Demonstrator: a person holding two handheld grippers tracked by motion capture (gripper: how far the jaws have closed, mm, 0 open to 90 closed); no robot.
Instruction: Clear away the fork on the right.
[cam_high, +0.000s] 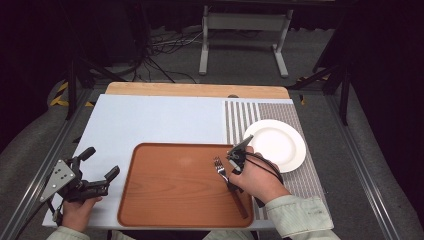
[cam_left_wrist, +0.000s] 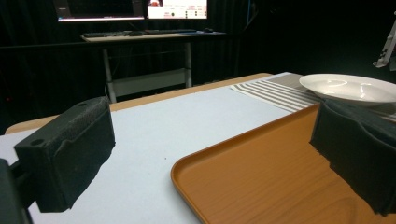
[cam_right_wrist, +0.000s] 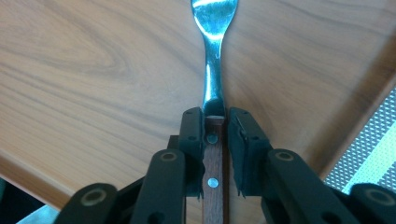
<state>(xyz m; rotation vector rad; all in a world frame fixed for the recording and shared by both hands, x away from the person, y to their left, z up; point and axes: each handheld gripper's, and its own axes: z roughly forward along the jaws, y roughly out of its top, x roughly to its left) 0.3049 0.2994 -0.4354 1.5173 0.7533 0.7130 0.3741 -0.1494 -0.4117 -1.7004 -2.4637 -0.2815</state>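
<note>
Across the pale surface (cam_high: 150, 120), from largest thing to smallest: a wooden tray (cam_high: 170, 185) lies at the near edge, slightly right of centre; beyond its right side a striped placemat (cam_high: 240, 117) carries a white plate (cam_high: 280, 145), bare as far as can be seen; on the right part of the tray lies a fork (cam_high: 220, 169) with a wooden handle, its long axis running from the tines, farther from the person and a little leftward, back to the handle end near the tray's front right corner; the right tongs (cam_right_wrist: 215, 122) stand directly over that handle, aligned with its length, their jaws pressed on either side of the wood just behind the metal neck, so they are pinching the fork; whether it is lifted clear of the tray or resting on it I cannot tell; the left tongs (cam_high: 97, 167) sit well apart, off the tray's left edge, jaws spread wide and holding nothing; the right hand (cam_high: 257, 177) is therefore the one placed for any move, and the plate lies just beyond and to the right of it, likely where the fork could be carried.
</note>
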